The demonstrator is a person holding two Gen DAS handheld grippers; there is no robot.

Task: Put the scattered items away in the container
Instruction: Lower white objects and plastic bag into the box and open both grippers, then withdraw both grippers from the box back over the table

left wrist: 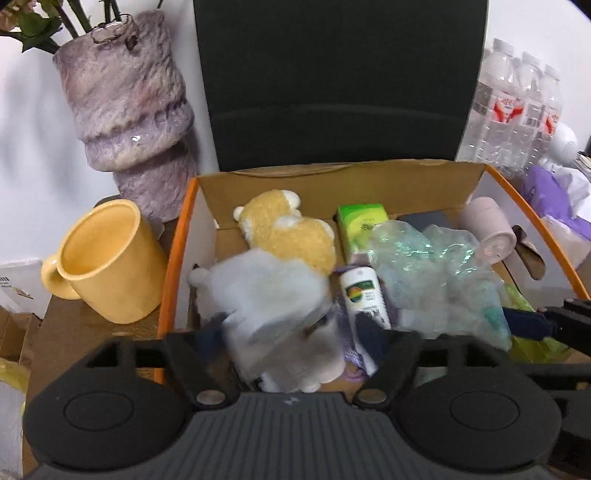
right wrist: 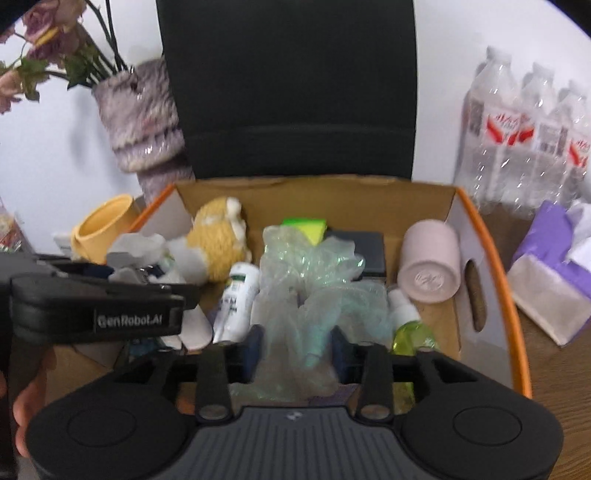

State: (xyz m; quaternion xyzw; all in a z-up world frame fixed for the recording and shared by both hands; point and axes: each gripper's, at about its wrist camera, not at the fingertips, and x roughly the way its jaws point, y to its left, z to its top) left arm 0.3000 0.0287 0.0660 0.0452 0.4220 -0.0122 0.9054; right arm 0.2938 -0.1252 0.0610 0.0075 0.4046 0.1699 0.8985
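Your left gripper [left wrist: 291, 325] is let go, wide around the fluffy white soft toy [left wrist: 273, 295]. Your right gripper [right wrist: 297, 349] is loose around the crinkly clear plastic bag [right wrist: 306, 280], both over the orange-rimmed cardboard box [right wrist: 491, 258].

Orange-rimmed box [left wrist: 177, 236]; yellow mug [left wrist: 107, 262]; tan plush [left wrist: 291, 232]; pink cup [right wrist: 430, 264].

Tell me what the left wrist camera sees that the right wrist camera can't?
Only the left wrist view shows the yellow mug's handle. Only the right wrist view shows a hand and the pink flowers. Both show the cardboard box, the yellow plush, the white bottle, the crinkly plastic bag, the pink cup and the water bottles.
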